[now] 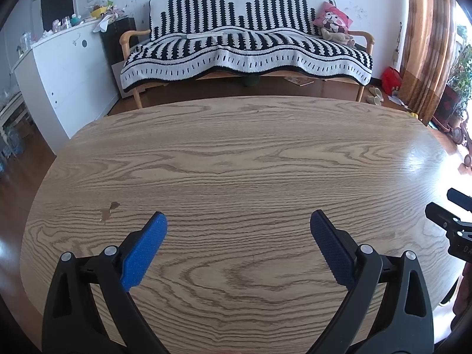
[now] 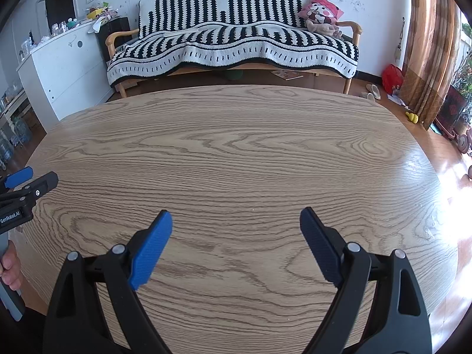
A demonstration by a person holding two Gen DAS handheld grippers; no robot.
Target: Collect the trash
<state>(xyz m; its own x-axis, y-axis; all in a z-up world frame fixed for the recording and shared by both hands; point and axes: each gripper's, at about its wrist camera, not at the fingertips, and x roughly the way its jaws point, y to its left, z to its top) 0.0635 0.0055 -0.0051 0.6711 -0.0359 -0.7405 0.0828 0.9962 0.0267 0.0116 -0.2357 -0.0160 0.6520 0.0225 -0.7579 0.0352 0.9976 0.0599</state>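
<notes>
Left hand-held gripper (image 1: 238, 221) held above wooden surface (image 1: 236, 153), jaws spread wide, nothing gripped. Right hand-held gripper (image 2: 236, 218) likewise spread, nothing between blue pads (image 2: 153, 247). No trash seen on surface. Sofa (image 1: 244, 50) seen beyond far edge.

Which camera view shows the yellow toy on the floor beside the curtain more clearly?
The right wrist view: there the yellow toy lies in full sight on the floor, left of the curtain. In the left wrist view only a small yellow bit peeks over the far edge of the table.
</notes>
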